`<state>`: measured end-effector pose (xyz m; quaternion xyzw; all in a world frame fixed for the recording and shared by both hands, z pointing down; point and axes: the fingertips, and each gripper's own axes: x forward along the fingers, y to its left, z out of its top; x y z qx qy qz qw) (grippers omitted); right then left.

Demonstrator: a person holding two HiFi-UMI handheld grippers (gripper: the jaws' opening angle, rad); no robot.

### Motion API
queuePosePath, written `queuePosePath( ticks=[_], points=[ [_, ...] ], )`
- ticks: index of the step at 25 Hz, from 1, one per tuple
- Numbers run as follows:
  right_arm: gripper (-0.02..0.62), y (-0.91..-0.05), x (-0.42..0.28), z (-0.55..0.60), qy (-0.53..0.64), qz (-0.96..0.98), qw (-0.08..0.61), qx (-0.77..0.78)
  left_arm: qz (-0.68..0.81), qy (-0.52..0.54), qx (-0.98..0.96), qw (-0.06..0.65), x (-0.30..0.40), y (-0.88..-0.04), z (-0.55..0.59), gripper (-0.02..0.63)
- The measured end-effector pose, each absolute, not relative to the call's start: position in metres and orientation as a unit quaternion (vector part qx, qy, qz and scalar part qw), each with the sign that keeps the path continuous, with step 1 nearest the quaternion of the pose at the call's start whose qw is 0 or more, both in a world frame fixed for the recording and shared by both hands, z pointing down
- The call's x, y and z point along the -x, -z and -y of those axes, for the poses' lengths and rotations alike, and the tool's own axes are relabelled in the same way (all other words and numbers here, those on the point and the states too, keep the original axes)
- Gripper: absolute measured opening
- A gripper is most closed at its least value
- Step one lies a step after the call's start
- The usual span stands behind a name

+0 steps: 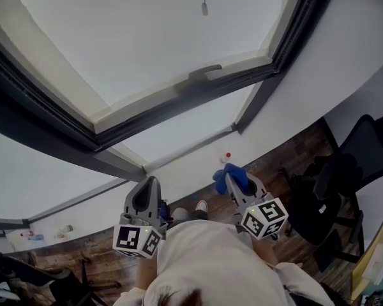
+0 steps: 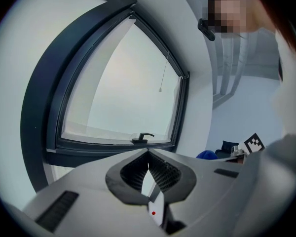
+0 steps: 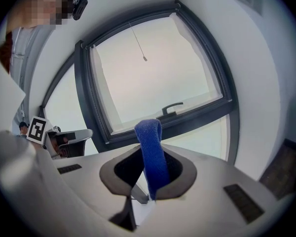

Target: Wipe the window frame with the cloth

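L gripper (image 1: 147,193) and R gripper (image 1: 237,185) are held side by side, window frame (image 1: 242,81) ahead and well apart. Cloth (image 1: 230,174) is pinched betw the R jaws; handle (image 1: 204,73) is set on the frame's lower rail, chair (image 1: 345,177) off to the R.

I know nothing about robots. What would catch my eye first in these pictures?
The large dark window frame fills the upper part of the head view, with a handle on its lower bar. Below it, the bright blue cloth stands out, pinched in the right gripper and sticking up from its jaws. The left gripper beside it is shut on nothing.
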<state>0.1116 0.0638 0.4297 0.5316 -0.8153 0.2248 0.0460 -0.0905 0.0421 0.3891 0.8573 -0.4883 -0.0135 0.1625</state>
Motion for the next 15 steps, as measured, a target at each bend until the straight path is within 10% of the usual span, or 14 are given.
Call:
queuePosePath(
  ticks=[15],
  points=[
    [0.047, -0.423, -0.007, -0.019, -0.177, 0.865, 0.097, -0.46, 0.47, -0.017, -0.864, 0.179, 0.138, -0.39, -0.034, 0.009]
  ],
)
